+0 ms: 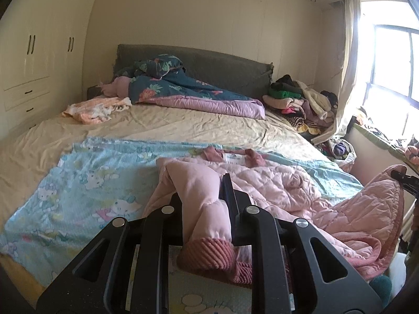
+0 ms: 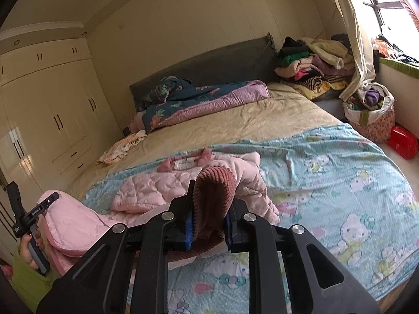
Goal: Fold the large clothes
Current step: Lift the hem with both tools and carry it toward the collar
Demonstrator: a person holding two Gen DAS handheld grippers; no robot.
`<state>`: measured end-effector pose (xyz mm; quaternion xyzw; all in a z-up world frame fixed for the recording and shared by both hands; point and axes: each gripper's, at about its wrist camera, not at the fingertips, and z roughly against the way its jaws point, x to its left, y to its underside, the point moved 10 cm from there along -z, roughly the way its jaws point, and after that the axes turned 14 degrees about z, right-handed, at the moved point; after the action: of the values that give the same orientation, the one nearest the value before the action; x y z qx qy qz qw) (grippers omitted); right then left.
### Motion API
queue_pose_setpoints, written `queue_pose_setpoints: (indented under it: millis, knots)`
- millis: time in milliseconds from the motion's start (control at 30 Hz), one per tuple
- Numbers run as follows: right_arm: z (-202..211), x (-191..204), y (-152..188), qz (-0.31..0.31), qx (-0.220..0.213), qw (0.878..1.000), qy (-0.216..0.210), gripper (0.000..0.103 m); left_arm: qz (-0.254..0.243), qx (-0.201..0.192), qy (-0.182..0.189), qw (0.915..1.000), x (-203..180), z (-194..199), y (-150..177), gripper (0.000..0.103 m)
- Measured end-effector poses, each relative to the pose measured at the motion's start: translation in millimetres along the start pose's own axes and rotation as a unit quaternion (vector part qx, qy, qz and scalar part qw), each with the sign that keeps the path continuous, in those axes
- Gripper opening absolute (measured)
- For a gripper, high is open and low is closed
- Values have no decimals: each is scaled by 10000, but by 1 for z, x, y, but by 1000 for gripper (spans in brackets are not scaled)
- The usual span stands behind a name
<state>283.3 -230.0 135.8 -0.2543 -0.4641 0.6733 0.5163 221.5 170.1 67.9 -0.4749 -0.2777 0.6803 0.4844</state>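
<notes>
The left gripper [image 1: 207, 209] is clamped tight on one sleeve of the pale pink quilted padded jacket [image 1: 275, 185], its dark rose ribbed cuff [image 1: 207, 255] hanging near the camera. The right gripper [image 2: 209, 219] pinches the other ribbed cuff [image 2: 213, 191] just as firmly. To fold well, both sleeves should be carried evenly across the body, kept level and taut so the padding does not bunch. The jacket lies crumpled, collar far, on the light blue cartoon-print sheet [image 2: 340, 172] at the near end of the bed [image 1: 183, 123].
</notes>
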Motion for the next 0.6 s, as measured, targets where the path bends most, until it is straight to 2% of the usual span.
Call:
queue_pose_setpoints:
  millis: [233,600]
  knots:
    - [-9,-3,-20,30,-89,10000,12,17,-85,-91,-48,9999,-6,-9,-17,12]
    - [-41,-13,-46,6,-33,10000,71,17,-78,-56,-297,9995,0,-44,-39,13]
